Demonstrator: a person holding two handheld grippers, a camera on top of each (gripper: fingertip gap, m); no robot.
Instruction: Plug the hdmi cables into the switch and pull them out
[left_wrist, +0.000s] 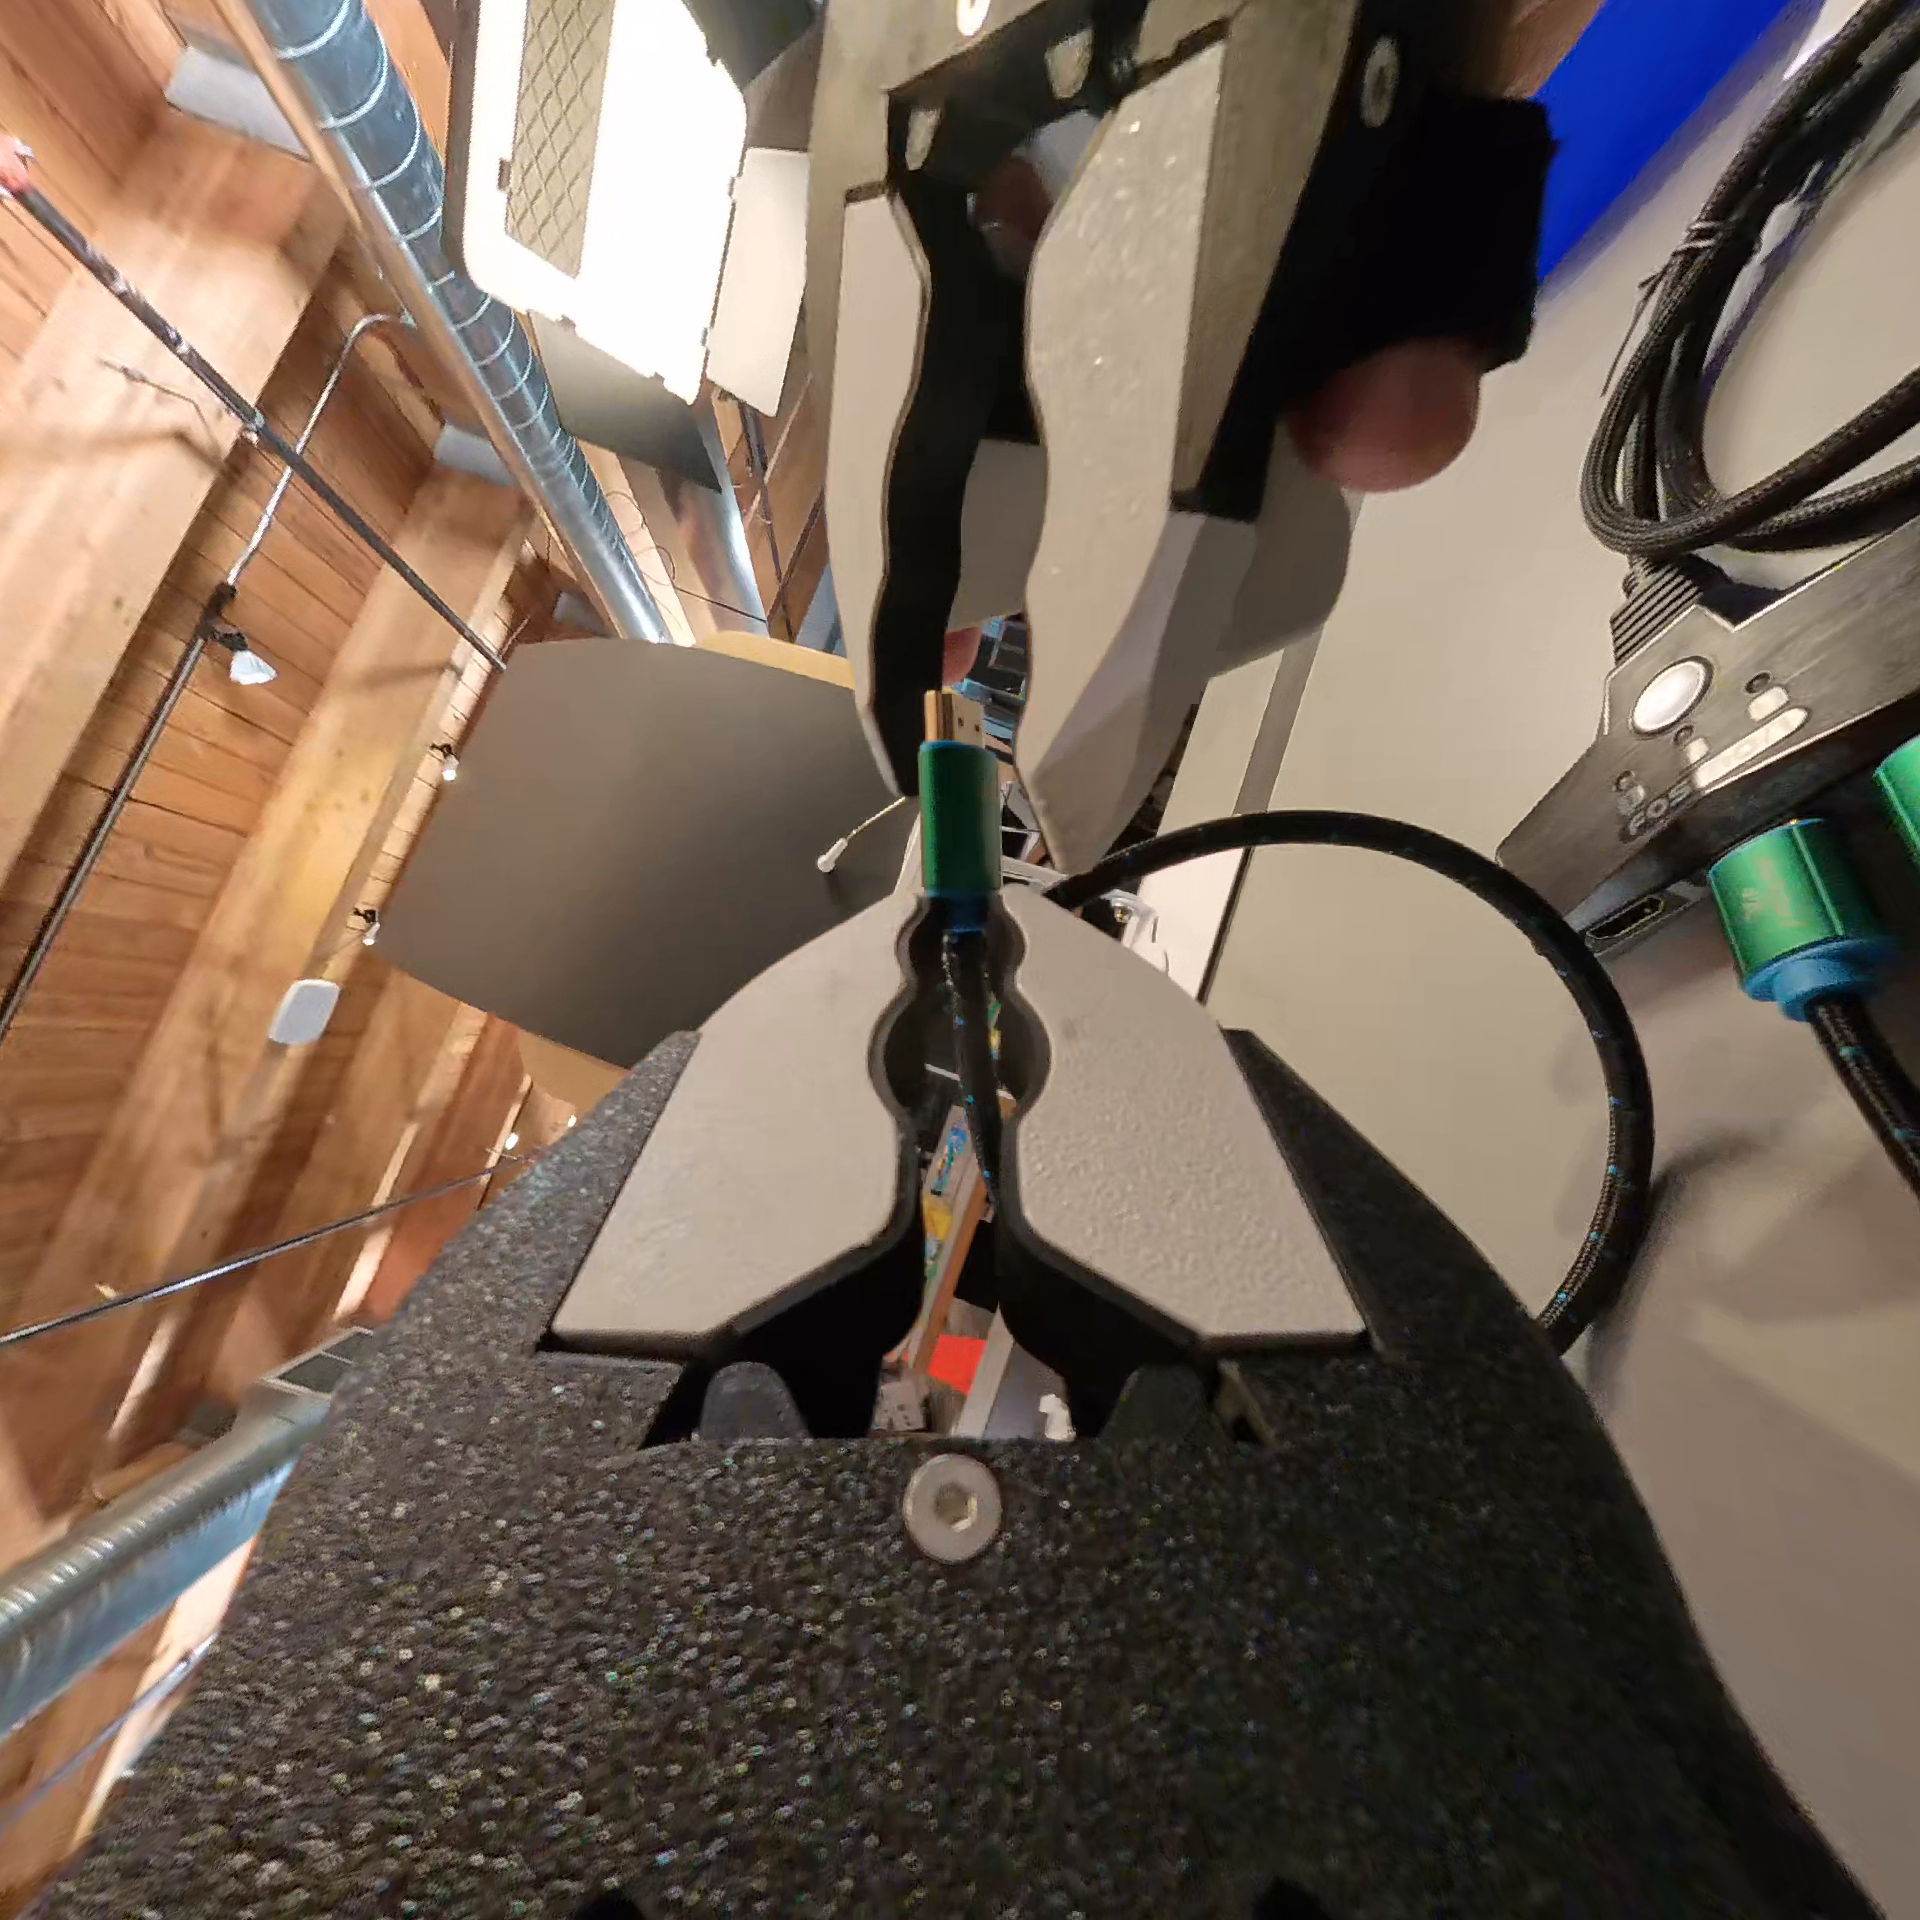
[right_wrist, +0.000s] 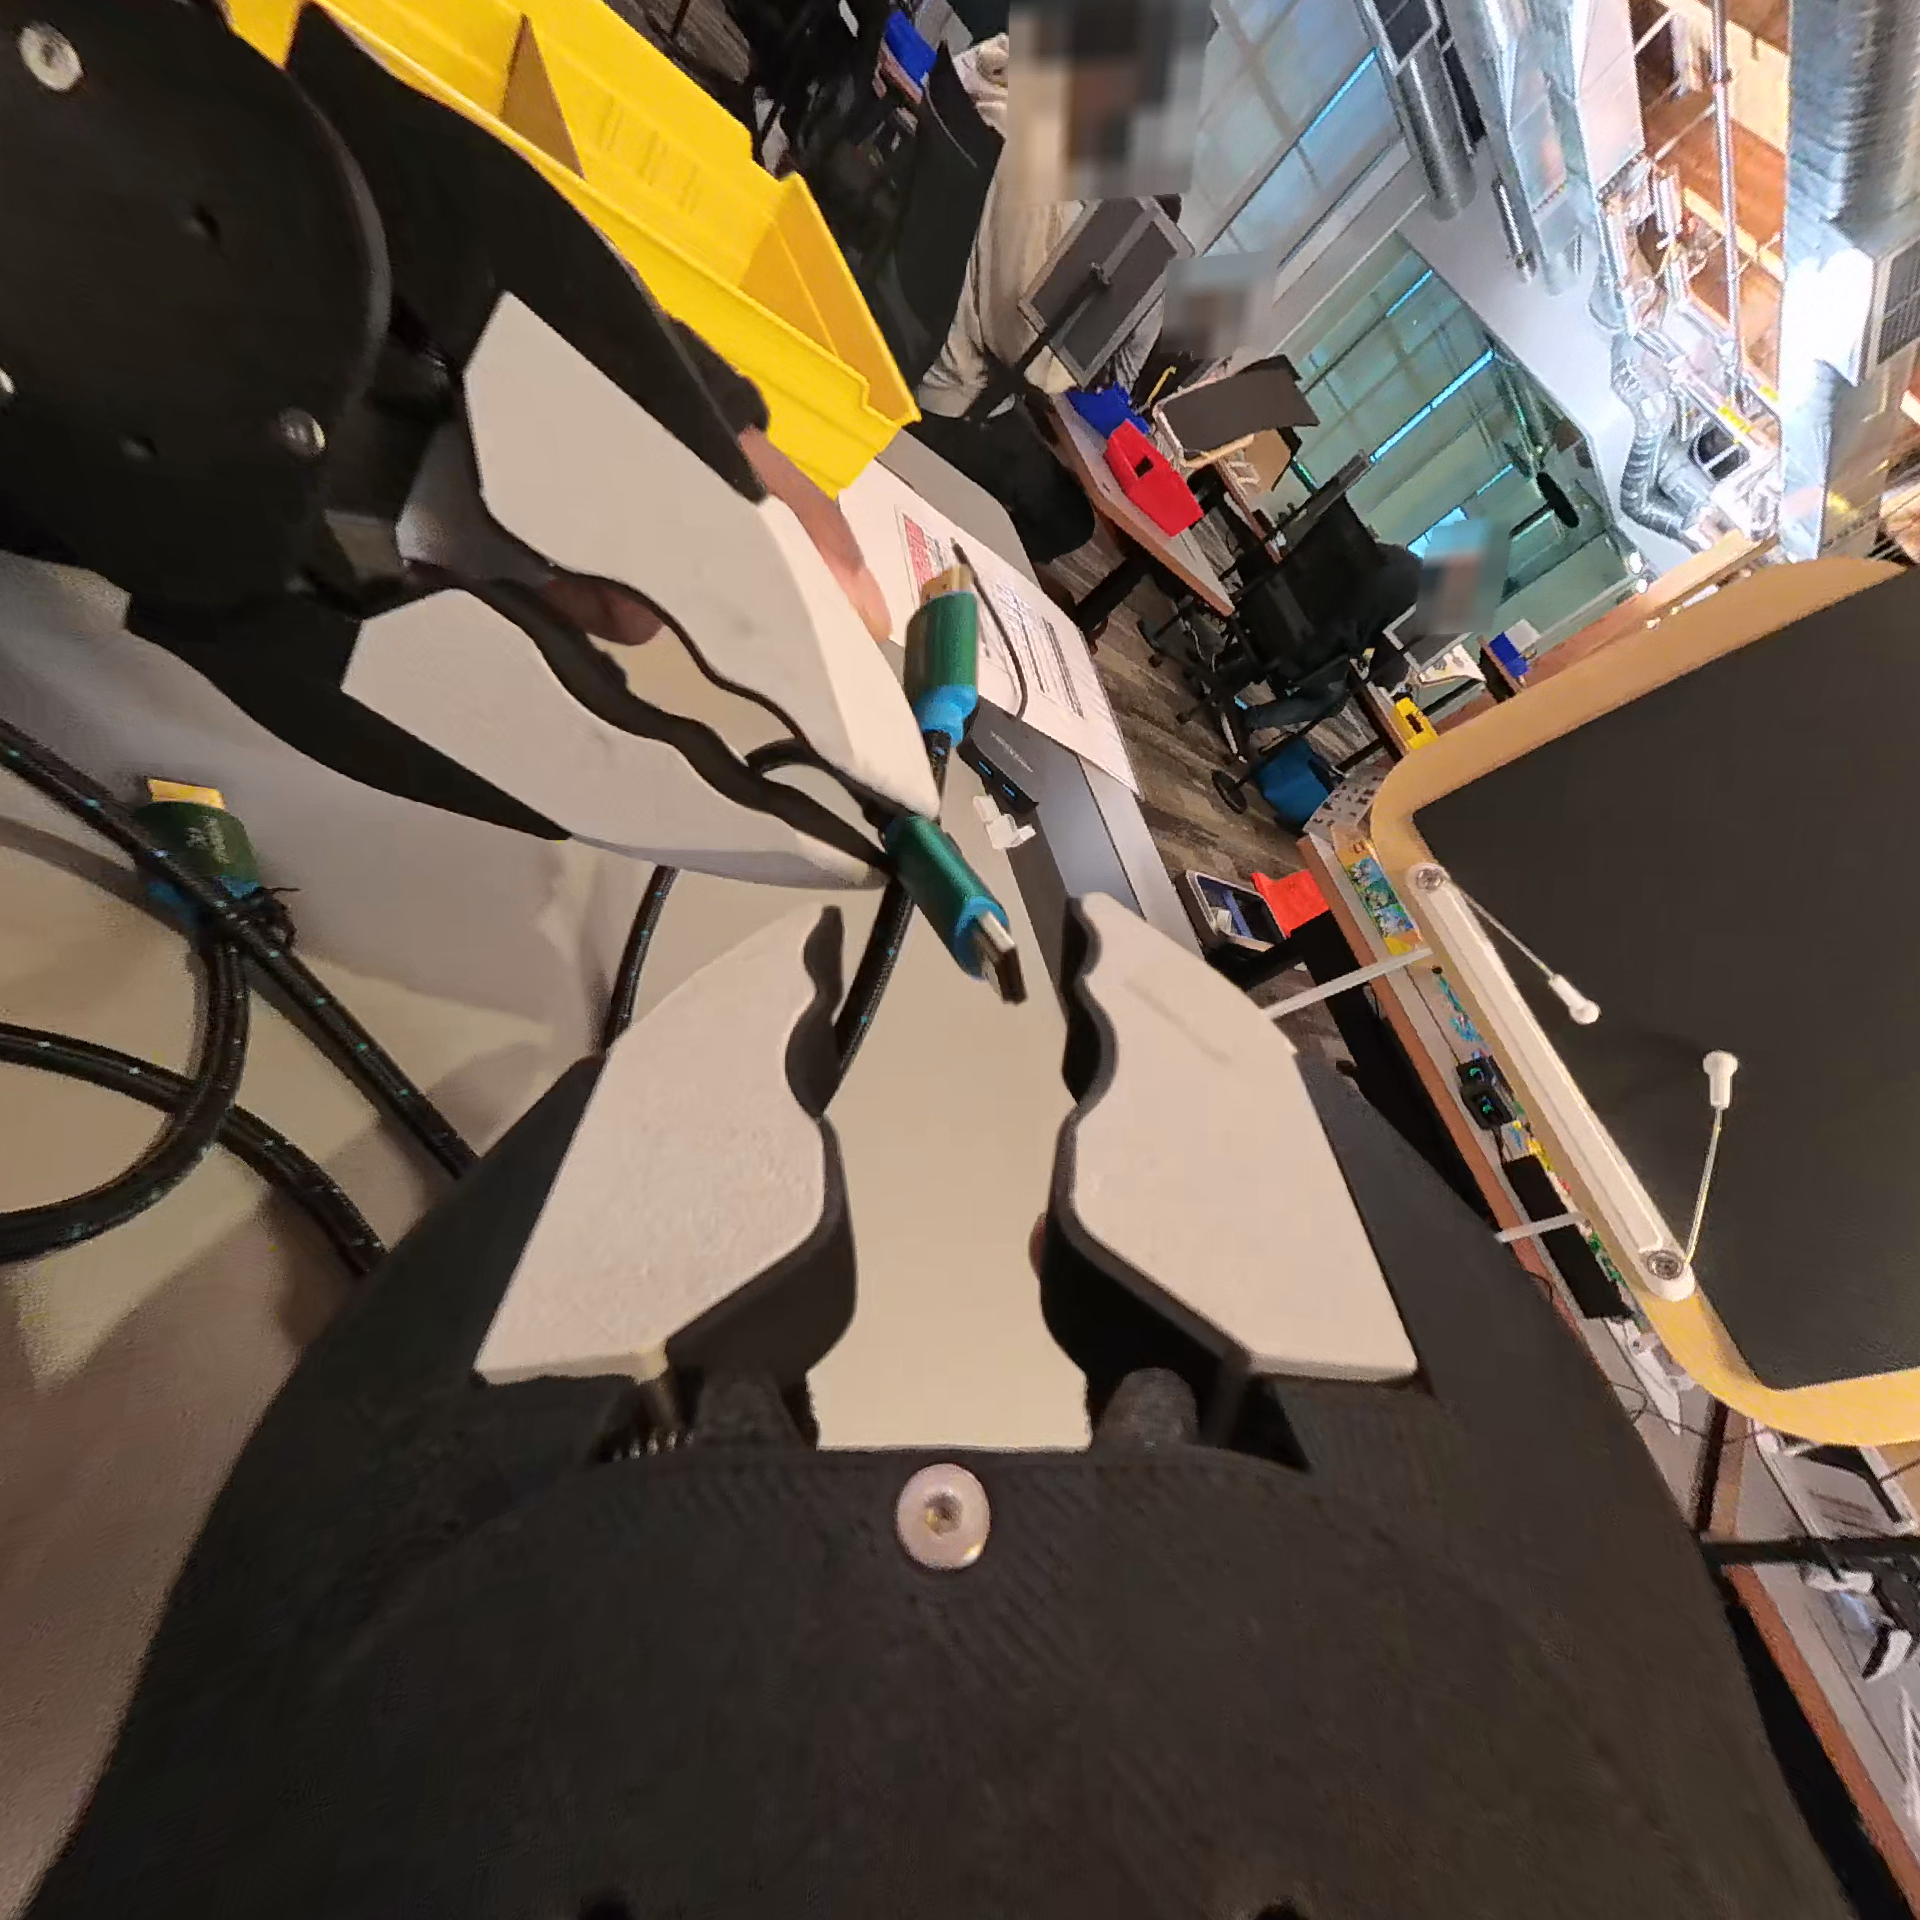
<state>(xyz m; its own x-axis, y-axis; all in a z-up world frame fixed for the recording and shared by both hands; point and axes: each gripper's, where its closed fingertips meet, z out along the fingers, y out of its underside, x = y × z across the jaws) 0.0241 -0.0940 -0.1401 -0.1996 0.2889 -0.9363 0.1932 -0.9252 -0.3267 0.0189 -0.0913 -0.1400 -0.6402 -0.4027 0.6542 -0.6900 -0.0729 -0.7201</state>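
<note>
My left gripper is shut on a black braided HDMI cable just behind its green plug, which points away with its gold tip free in the air. My right gripper hangs open over that tip, one finger on each side. In the right wrist view the right gripper is open, with the held plug between its fingertips and the left gripper above it. The black switch lies on the table at the right, with two green plugs in it and one empty port.
A coiled black cable lies behind the switch. Two loose green plugs lie on the grey table. A yellow bin, a printed sheet and a small black hub sit farther back. Left and right tips are no more than a few centimetres apart. It is some 12 centimetres from my right tips to the black switch.
</note>
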